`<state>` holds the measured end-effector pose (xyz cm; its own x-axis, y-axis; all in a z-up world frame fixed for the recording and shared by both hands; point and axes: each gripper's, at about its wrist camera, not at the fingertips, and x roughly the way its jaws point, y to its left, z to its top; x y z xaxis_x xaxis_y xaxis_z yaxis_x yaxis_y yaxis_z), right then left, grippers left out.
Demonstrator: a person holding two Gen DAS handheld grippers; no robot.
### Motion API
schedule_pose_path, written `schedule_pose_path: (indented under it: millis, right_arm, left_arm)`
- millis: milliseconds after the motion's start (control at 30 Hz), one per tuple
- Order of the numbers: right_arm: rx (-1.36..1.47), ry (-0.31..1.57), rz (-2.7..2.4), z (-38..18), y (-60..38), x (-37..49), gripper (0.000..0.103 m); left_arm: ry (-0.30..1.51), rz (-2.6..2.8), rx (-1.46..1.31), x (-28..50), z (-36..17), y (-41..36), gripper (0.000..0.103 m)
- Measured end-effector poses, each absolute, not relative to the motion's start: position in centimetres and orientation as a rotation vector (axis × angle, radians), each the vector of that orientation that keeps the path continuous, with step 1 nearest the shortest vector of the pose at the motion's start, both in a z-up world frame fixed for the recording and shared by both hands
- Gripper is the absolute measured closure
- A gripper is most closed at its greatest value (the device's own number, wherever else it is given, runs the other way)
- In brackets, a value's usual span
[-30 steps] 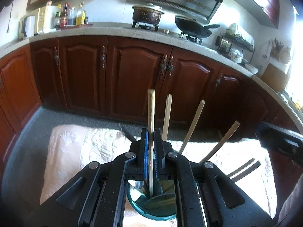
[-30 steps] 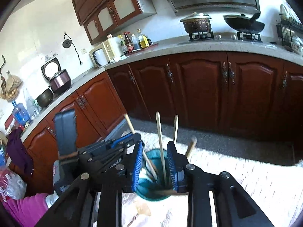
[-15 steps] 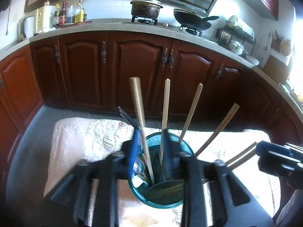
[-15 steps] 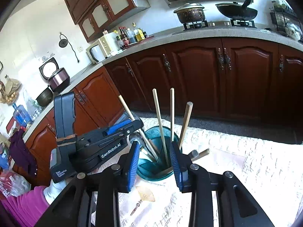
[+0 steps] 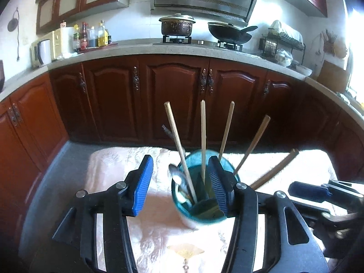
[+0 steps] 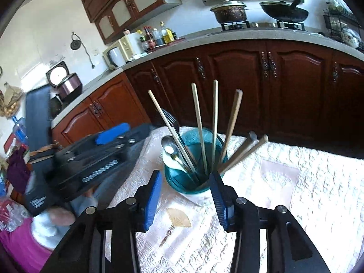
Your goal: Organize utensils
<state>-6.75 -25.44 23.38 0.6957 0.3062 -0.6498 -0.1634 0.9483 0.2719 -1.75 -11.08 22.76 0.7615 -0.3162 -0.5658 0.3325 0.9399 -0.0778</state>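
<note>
A teal glass cup (image 5: 204,207) (image 6: 193,182) stands on the cream embroidered tablecloth (image 5: 113,163) (image 6: 295,193). It holds several wooden chopsticks (image 5: 179,145) (image 6: 199,127), a metal spoon (image 5: 176,175) (image 6: 169,146) and a fork (image 6: 171,119). My left gripper (image 5: 180,184) hovers just short of the cup with its jaws opening and nothing pressed between the blue pads. My right gripper (image 6: 186,201) is likewise opening and empty, its fingertips just in front of the cup. Each gripper also shows in the other's view: the right gripper (image 5: 318,193) at the right edge, the left gripper (image 6: 95,154) blurred on the left.
Dark red cabinets (image 5: 177,95) run behind the table under a grey counter with a pot (image 5: 177,26), a wok (image 5: 229,34) and bottles (image 5: 91,36). A person's pink sleeve (image 6: 18,238) is at the lower left. A fan motif (image 6: 178,219) is printed on the cloth.
The left gripper let go of the chopstick it pinched, which now stands in the cup, and drew back with jaws spreading. The right gripper's jaws widened too and backed off from the cup.
</note>
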Motion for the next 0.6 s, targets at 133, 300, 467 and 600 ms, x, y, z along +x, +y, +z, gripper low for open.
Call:
schedule_pose_path:
  millis: [133, 300, 467, 600]
  right_arm:
    - [0.175, 0.774, 0.213, 22.1, -25.1, -7.3, 0.061]
    - [0.188, 0.764, 0.191, 21.5, -24.9, -8.3, 0.061]
    - [0.175, 0.747, 0.175, 21.6, -23.9, -9.0, 0.060]
    - [0.185, 0.747, 0.178, 21.5, -23.4, -9.4, 0.060]
  left_arm:
    - [0.631, -0.338, 0.035, -3.7, 22.1, -10.4, 0.053]
    - [0.639, -0.297, 0.048, -5.9, 21.4, -9.9, 0.053]
    - [0.644, -0.273, 0.038, -7.3, 21.1, -8.9, 0.053]
    - [0.640, -0.253, 0.035, -8.4, 21.1, -8.1, 0.053]
